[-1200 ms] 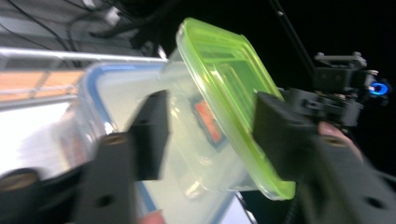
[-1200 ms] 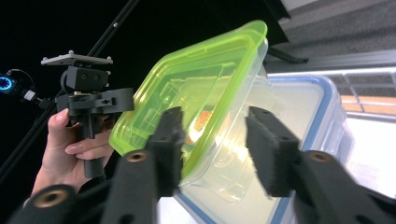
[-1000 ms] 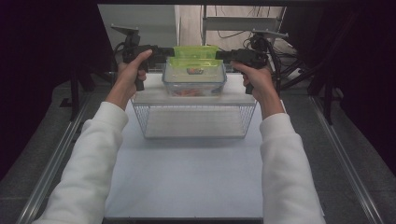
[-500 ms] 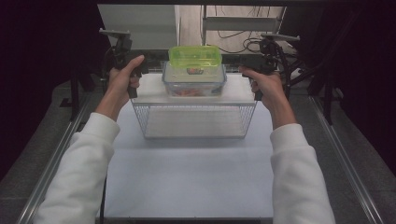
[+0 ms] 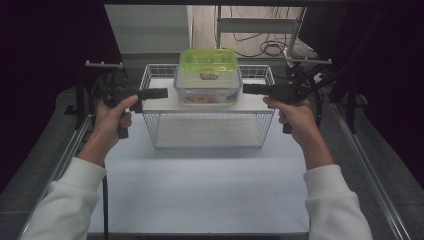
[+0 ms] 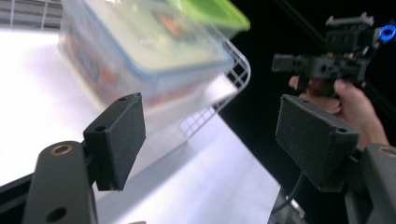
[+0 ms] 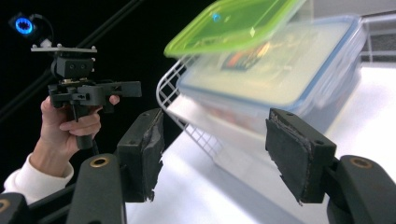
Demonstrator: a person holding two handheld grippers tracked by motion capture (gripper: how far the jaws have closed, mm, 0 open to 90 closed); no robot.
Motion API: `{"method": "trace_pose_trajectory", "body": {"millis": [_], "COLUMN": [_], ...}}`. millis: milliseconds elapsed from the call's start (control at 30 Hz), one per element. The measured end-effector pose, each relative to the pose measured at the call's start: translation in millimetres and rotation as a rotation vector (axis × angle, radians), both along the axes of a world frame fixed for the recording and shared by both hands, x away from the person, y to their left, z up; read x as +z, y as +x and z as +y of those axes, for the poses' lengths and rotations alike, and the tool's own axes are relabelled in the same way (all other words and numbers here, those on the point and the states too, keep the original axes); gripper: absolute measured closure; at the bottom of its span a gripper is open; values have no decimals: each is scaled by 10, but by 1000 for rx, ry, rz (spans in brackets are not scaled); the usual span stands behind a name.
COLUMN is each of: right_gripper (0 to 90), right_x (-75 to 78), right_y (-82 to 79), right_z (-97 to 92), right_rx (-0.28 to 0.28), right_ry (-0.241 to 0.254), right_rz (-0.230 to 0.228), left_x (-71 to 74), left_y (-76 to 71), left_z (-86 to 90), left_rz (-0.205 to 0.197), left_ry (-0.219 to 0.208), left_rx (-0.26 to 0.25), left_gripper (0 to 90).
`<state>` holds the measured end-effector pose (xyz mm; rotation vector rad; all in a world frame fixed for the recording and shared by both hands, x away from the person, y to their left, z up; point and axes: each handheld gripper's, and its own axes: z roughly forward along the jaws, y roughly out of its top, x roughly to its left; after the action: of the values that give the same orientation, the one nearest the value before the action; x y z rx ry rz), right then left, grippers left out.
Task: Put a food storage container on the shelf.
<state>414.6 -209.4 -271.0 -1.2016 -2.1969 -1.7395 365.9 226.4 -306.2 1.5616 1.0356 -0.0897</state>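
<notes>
Tools [image 6: 210,140] [image 7: 215,158] wide open, seemingly touching nothing

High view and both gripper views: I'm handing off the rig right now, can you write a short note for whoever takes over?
Left gripper: open, empty, apart from the box, at the basket's left side.
Right gripper: open, empty, close to the box's right side.
Clear plastic food box with blue-rimmed lid: rests on the white shelf board atop the white wire basket. A green plastic lid lies on top of it.
Done: box sits on the shelf, released.
Left: unclear; probably just move both grippers clear of the basket.
</notes>
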Motion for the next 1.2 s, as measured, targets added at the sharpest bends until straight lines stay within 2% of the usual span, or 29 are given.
{"method": "trace_pose_trajectory", "body": {"millis": [67, 200, 333, 433, 533, 633, 733, 800, 900, 1000, 1067, 1200], "right_gripper": [367, 367, 367, 367, 367, 366, 365, 361, 356, 354, 347, 347], "right_x": [-40, -176, -350, -465, -611, -788, -994, -1131, -1307, -1446, -1524, -1579], "right_y": [-82, -239, -381, -477, -566, -642, -708, -752, -806, -840, -835, -831], "right_z": [-8, -19, -42, -73, -113, -138, -138, -128, -118, -123, -121, -114], "right_rx": [10, 40, 54, 54, 61, 69, 75, 80, 92, 98, 100, 99], "right_ry": [-4, -6, -43, -87, -108, -134, -186, -220, -260, -274, -291, -306], "right_rz": [-13, -19, -32, -41, -39, -22, -11, 5, 20, 29, 48, 57], "left_x": [-81, -243, -435, -586, -755, -925, -1077, -1174, -1316, -1436, -1476, -1499], "left_y": [-125, -297, -456, -571, -672, -760, -841, -891, -948, -967, -960, -956], "left_z": [17, 38, 47, 53, 44, 16, -25, -55, -76, -88, -85, -86], "left_rz": [-9, -14, -21, -25, -15, -2, 11, 15, 26, 48, 56, 56], "left_ry": [19, 18, 51, 93, 129, 170, 205, 238, 263, 300, 311, 324], "left_rx": [-14, -40, -47, -45, -46, -57, -63, -73, -88, -91, -85, -77], "left_gripper": [233, 237, 238, 239, 241, 241, 242, 241, 242, 242, 242, 243]}}
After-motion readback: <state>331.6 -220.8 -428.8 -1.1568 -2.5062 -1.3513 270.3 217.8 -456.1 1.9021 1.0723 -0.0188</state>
